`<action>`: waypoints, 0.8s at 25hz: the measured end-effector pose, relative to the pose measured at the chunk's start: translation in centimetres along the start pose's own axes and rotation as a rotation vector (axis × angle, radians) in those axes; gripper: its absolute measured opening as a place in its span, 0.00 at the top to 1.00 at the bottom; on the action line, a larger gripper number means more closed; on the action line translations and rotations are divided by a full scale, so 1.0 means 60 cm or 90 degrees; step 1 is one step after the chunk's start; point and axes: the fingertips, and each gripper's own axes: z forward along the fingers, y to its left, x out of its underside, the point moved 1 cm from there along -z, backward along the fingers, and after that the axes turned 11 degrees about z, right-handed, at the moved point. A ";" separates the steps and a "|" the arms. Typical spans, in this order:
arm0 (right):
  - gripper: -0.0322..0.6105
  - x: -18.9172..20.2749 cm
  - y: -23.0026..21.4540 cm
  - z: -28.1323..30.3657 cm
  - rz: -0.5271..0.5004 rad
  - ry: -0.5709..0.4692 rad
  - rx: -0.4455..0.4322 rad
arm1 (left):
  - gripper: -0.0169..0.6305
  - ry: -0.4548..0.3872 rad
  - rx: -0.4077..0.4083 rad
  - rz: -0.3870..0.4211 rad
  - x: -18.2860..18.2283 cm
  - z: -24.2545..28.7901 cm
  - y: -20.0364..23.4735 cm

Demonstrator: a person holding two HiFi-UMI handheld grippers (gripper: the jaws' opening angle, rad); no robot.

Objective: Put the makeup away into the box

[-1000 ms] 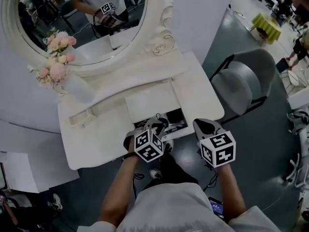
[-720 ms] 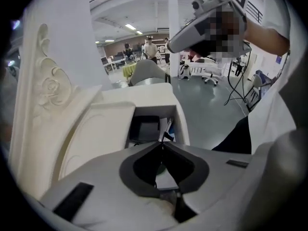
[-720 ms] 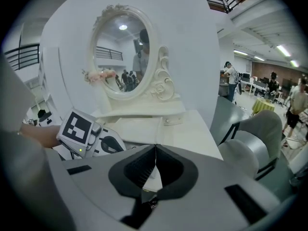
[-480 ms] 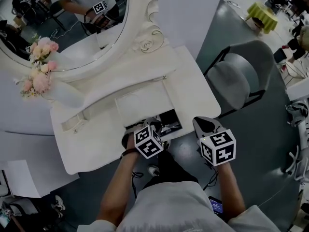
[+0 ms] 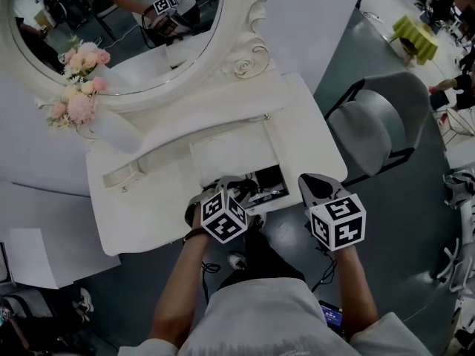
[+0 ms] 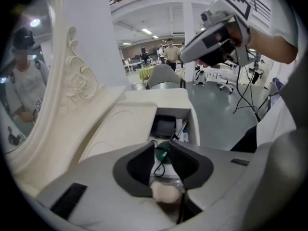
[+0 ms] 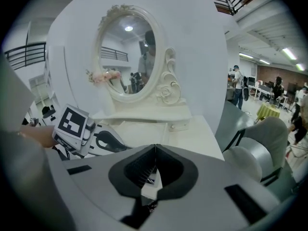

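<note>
1. Makeup (image 6: 164,126) lies in the box (image 6: 193,129), an open compartment at the near edge of the white bench (image 5: 148,213), right of its middle. A black flat case sits at the box's far end.
2. Far left on the bench, a vase (image 5: 113,130) of pink flowers (image 5: 74,87) stands in front of the oval mirror (image 5: 126,43), well apart from the box.
3. Over the box's near end hangs the left tool (image 6: 162,145), pointing steeply down; in the head view its body covers that part of the box. Its jaws have just been opening and stand apart. A green item (image 6: 165,153) with a black loop (image 6: 158,165) shows in the gap, with neither pad pressing on it. What the item is cannot be told.
4. Slim sticks (image 6: 182,129) lie by the box's right wall, their long axis running near to far and tilted a little across it.
5. Right of the box, off the bench's near right corner, the right tool (image 7: 155,147) is closed, jaw against jaw, with nothing between.
6. Farthest right, a grey chair (image 5: 371,128) stands on the floor beside the bench.
</note>
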 end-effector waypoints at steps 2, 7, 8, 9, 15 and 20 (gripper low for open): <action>0.94 -0.009 0.019 -0.006 -0.017 -0.010 -0.006 | 0.86 0.004 -0.040 -0.023 0.015 -0.030 0.013; 0.94 -0.034 0.090 -0.029 -0.075 -0.043 -0.041 | 0.97 -0.008 -0.123 -0.081 0.056 -0.129 0.029; 0.94 -0.036 0.106 -0.035 -0.089 -0.049 -0.050 | 0.97 -0.005 -0.142 -0.082 0.066 -0.151 0.029; 0.94 -0.039 0.123 -0.041 -0.104 -0.054 -0.058 | 0.97 -0.004 -0.163 -0.086 0.074 -0.172 0.028; 0.94 -0.065 0.216 -0.087 -0.167 -0.105 -0.096 | 0.97 -0.070 -0.307 -0.167 0.101 -0.315 0.029; 0.94 -0.065 0.271 -0.136 -0.208 -0.131 -0.114 | 0.97 -0.146 -0.393 -0.221 0.099 -0.422 0.000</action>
